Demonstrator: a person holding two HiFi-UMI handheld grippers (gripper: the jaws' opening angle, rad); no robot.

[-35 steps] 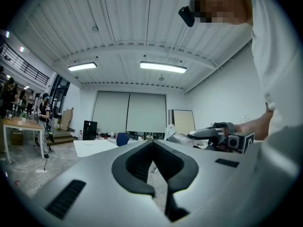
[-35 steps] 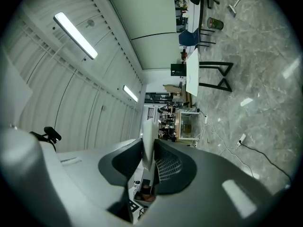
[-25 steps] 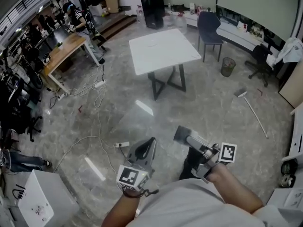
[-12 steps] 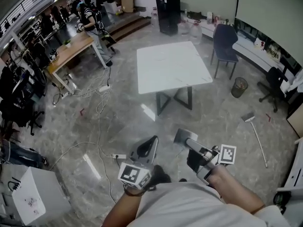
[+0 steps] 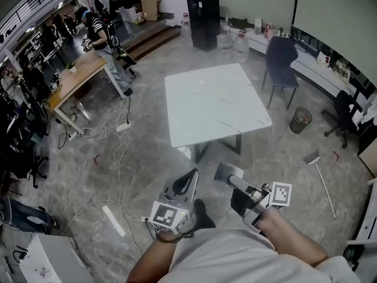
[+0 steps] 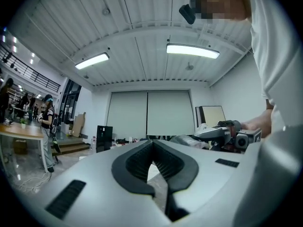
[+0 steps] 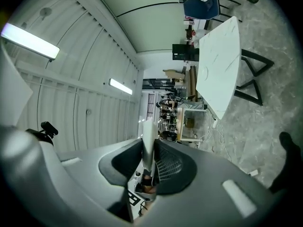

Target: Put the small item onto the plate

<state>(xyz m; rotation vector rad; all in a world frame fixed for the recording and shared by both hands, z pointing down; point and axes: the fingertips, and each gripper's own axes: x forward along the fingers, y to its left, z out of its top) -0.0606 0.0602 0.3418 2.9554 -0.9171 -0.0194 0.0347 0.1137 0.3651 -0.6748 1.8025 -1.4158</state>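
Note:
In the head view I hold both grippers in front of my body, above the floor, facing a bare white table (image 5: 215,102). My right gripper (image 5: 232,180) is shut on a thin flat grey plate (image 5: 227,171). In the right gripper view the plate (image 7: 147,138) shows edge-on between the jaws, with the table (image 7: 218,56) ahead. My left gripper (image 5: 189,177) is shut, its tips meeting (image 6: 152,143), and nothing shows between them. The small item is not visible in any view.
A dark blue chair (image 5: 281,55) stands behind the table, with a bin (image 5: 300,120) and a broom (image 5: 321,175) to its right. Cables and a power strip (image 5: 121,127) lie on the floor at left. A wooden desk (image 5: 73,81) with a person (image 5: 100,31) stands far left.
The white table has come closer and lower in the head view as I walk toward it. Both grippers travel with me, and their grips look unchanged.

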